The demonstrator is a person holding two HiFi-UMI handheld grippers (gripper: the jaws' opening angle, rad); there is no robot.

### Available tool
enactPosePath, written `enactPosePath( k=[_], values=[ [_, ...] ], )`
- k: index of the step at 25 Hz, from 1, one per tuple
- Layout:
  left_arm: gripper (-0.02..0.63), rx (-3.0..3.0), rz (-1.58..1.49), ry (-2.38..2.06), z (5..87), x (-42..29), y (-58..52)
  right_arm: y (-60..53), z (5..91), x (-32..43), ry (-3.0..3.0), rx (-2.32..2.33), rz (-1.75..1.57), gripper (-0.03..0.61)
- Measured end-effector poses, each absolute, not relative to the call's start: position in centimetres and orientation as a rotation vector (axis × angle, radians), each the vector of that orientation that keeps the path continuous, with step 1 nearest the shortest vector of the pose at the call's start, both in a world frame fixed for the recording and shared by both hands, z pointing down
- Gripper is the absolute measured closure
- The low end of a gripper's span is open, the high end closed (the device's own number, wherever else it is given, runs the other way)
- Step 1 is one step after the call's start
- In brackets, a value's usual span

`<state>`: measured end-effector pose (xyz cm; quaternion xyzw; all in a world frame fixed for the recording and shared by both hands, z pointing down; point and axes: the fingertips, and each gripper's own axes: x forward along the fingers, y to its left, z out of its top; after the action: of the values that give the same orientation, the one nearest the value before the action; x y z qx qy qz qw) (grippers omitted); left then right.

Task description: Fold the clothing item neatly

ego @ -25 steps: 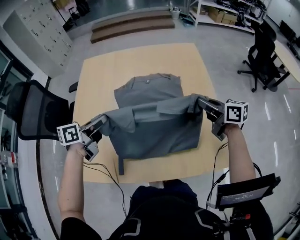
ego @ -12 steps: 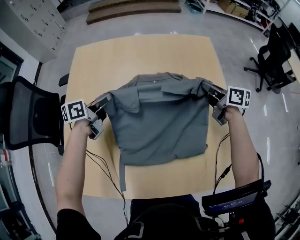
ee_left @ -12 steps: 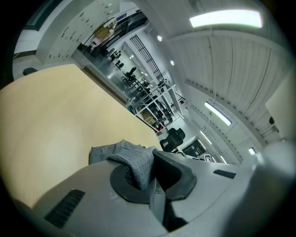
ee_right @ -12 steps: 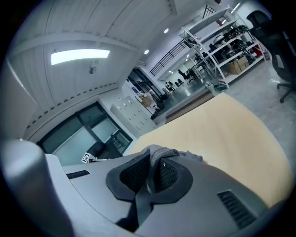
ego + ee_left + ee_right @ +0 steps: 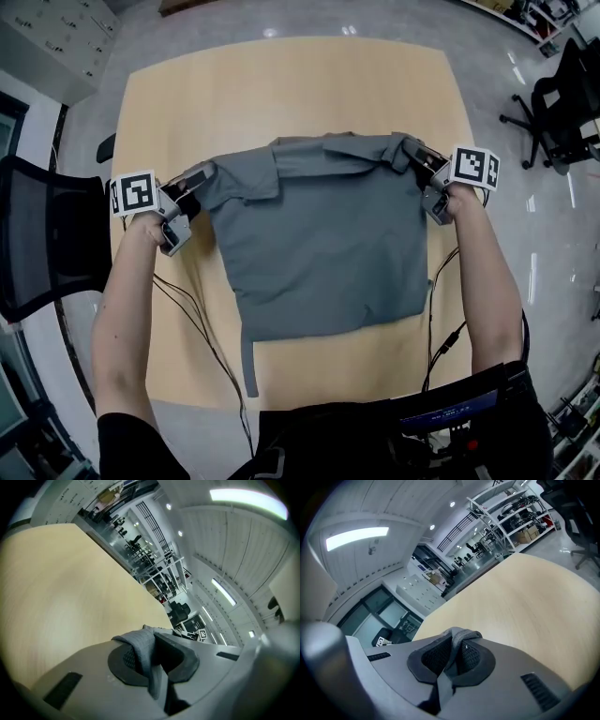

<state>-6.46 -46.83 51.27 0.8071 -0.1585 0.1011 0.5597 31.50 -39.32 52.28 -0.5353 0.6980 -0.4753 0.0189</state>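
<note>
My left gripper and right gripper were each clamped on the grey shirt.
Both jaw pairs were closed on a pinch of fabric at the shirt's two far corners; the shirt lay flat at the centre of the table, hem toward the near edge.

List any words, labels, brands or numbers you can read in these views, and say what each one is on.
Nothing can be read as text.
On the screen at the person's waist: blue print, too small to read.
On the cabinet doors: small labels, too blurred to read.
On the cubes of the left gripper and right gripper: black-and-white square patterns only, no letters.
On the grey shirt: no print or tag shows.
</note>
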Motion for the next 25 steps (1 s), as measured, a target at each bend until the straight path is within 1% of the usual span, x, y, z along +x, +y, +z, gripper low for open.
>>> enactPosePath(
  k=[2,4,6,9,10,11,12,13,18,21,25],
  values=[
    [0.602,1.915,0.272,-0.349,51.7,-7.3,-46.7,-39.6,53.3,31.7,2.156,-1.67,-1.501,0.558],
    [0.561,1.948,0.301,-0.386,52.3,-8.9,-46.9,-39.6,54.1,32.2,2.135,-1.686,-1.517,0.557],
    [0.543,2.001,0.292,-0.458,52.7,-10.9,-47.6,-39.5,54.5,32.6,2.121,-1.694,-1.522,0.557],
    [0.537,2.082,0.246,-0.493,52.2,-12.6,-47.7,-39.3,54.4,32.5,2.155,-1.659,-1.521,0.55],
    [0.535,2.106,0.233,-0.492,51.8,-12.7,-47.4,-39.2,54.3,32.6,2.169,-1.66,-1.523,0.51],
    [0.534,2.131,0.223,-0.492,51.4,-12.8,-47.1,-39.1,54.1,32.9,2.178,-1.673,-1.523,0.437],
    [0.535,2.162,0.214,-0.494,50.8,-12.7,-46.7,-38.9,53.9,33.4,2.179,-1.695,-1.521,0.411],
    [0.535,2.2,0.209,-0.499,50.2,-12.7,-46.2,-38.6,53.7,34.0,2.173,-1.722,-1.514,0.399],
    [0.534,2.445,0.26,-0.523,47.0,-11.6,-41.4,-36.0,51.5,35.9,2.193,-1.828,-1.413,0.396],
    [0.534,2.538,0.299,-0.544,46.2,-11.2,-37.4,-33.0,50.1,34.7,2.291,-1.862,-1.324,0.396],
    [0.535,2.541,0.225,-0.616,44.8,-11.1,-33.0,-28.8,48.4,31.5,2.421,-1.841,-1.209,0.396]
  ],
)
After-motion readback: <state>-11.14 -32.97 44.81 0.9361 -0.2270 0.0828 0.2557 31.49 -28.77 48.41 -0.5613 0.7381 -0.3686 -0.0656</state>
